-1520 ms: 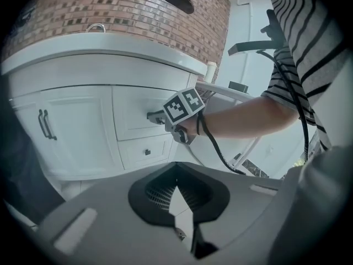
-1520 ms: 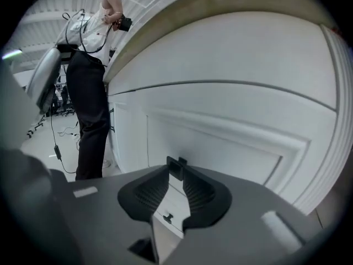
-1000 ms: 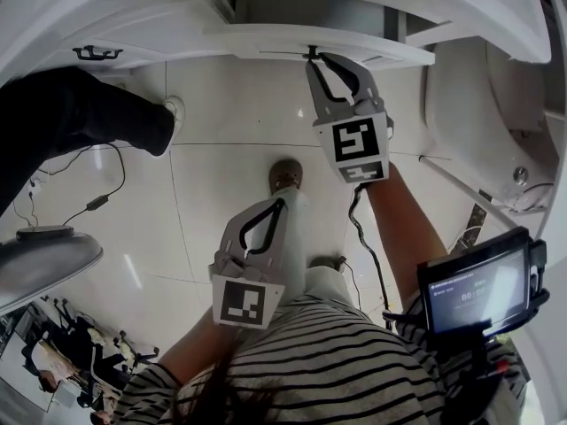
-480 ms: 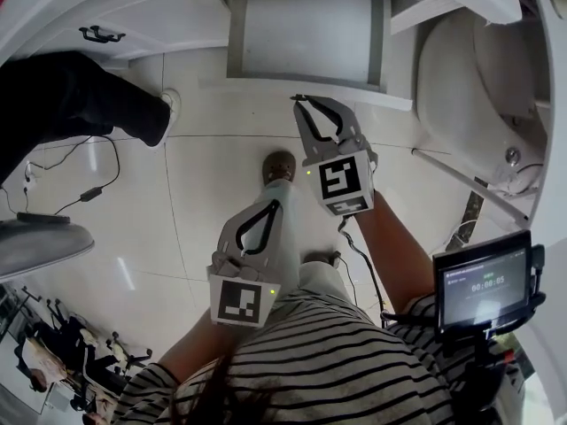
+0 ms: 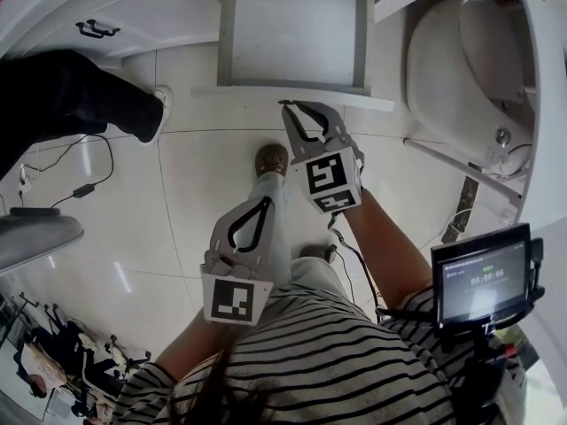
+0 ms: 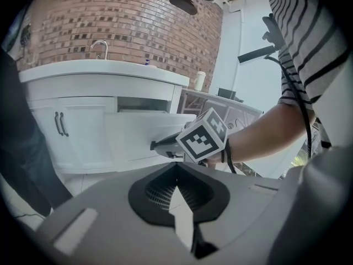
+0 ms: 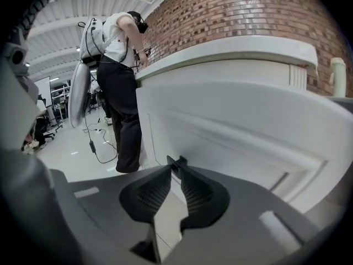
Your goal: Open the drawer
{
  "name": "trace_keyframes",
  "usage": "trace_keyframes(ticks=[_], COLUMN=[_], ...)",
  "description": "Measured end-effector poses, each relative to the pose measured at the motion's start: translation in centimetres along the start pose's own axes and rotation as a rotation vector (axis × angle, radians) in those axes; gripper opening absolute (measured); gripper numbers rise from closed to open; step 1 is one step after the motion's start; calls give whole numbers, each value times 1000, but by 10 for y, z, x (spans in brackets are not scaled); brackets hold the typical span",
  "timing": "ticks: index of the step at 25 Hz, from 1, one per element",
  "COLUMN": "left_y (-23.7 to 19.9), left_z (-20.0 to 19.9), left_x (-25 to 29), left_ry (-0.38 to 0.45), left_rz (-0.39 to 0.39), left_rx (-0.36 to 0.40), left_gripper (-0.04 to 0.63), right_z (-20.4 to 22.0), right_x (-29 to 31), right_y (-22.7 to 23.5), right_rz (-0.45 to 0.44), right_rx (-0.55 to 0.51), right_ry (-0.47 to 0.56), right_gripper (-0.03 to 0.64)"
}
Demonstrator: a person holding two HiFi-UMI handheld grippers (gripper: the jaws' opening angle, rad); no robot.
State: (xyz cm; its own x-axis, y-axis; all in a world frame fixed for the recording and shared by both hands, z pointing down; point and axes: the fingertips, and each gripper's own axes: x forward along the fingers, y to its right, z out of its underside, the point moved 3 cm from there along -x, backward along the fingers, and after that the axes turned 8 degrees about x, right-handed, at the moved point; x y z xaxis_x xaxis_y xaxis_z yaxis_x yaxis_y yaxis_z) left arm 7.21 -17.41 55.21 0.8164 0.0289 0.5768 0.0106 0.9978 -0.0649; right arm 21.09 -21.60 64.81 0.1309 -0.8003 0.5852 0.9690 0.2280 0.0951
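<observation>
White-tiled floor (image 5: 195,175) in front of white vanity cabinet (image 6: 71,131), brick wall (image 6: 127,21) behind, faucet (image 6: 99,46) on white tabletop (image 6: 99,70). Far centre: open drawer (image 5: 292,34), standing well out from cabinet front, inside pale and bare. At near edge of drawer: right gripper (image 5: 291,106), tips pinching small dark handle (image 7: 176,162) on drawer front (image 7: 248,131), jaws almost together around it. Nearer and a little left: left gripper (image 5: 264,204) over floor, well apart from drawer, jaws pressed together, nothing between them. Same pressed-together tips plain in left gripper view, right gripper and its marker cube (image 6: 201,139) beyond them against drawer front. On floor between both grippers: brown shoe (image 5: 270,159). Striped shirt (image 5: 354,370) at near edge. Far left on cabinet: pair of dark door pulls (image 5: 93,30). Left side: second person in dark trousers (image 5: 80,104), black cable (image 5: 84,189) on floor just nearer. Near right: small lit screen (image 5: 483,282) on a mount. Far right: white rounded fixture (image 5: 461,69), kind unclear.
</observation>
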Motion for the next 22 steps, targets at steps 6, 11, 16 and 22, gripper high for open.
trace_keyframes(ticks=[6,11,16,22], left_y=[3,13,55,149], left_z=[-9,-14,-24,-47], left_x=[-21,-53,-110,-212], left_ry=[25,54,107,155], left_rz=[-53,-108,-148,-174], left_rx=[-23,-45,-32,24], left_gripper=[15,15,15,15], right_z=[1,-14,-54,-74], right_x=[-6,-54,-164,-335], right_y=[6,-13,-76,-157], right_rz=[59,82,-6,-72], right_rx=[72,108,31,-52], right_ry=[-29,28,175,265], right_gripper=[63,2,2,2])
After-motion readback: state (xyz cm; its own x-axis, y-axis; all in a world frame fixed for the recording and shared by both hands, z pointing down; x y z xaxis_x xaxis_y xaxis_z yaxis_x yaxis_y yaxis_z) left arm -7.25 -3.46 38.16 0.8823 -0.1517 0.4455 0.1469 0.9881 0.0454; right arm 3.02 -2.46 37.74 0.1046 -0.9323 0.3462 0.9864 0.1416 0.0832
